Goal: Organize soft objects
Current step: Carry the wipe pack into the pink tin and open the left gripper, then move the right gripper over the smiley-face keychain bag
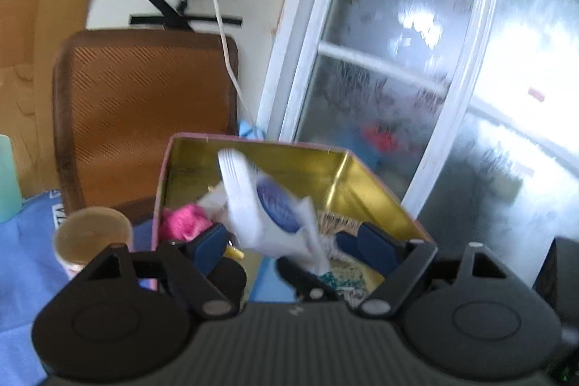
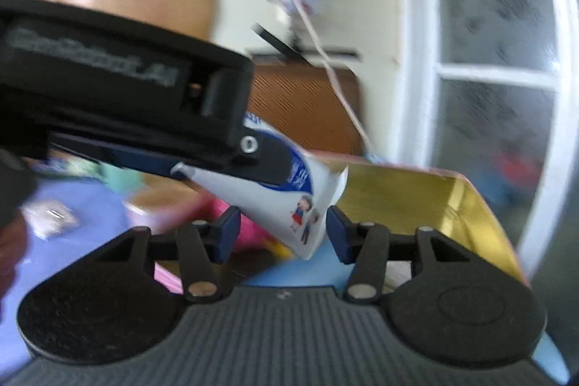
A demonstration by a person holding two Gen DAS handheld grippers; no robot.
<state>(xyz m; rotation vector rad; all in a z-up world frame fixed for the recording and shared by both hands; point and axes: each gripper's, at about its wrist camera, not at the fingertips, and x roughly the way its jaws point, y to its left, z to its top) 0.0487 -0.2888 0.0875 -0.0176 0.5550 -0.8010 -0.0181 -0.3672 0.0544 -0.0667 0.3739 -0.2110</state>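
The white-and-blue soft pack [image 2: 289, 201] sits at frame centre above the gold-lined tin [image 2: 416, 201], its lower corner between the fingers of the right tool [image 2: 282, 234], which stand apart. The left tool [image 2: 249, 154] enters from the upper left and appears clamped on the pack's upper end. Judged light, pliable and slick: grip a flat seam edge. A pink soft item [image 1: 184, 219] lies inside the tin.

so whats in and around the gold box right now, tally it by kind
white and blue packet: 1, above the gold box
pink fluffy thing: 1, inside the box
round cardboard tub: 1, left of the box
clear plastic bag: 1, on the blue cloth
total: 4, plus other blurred bits in the box I cannot identify
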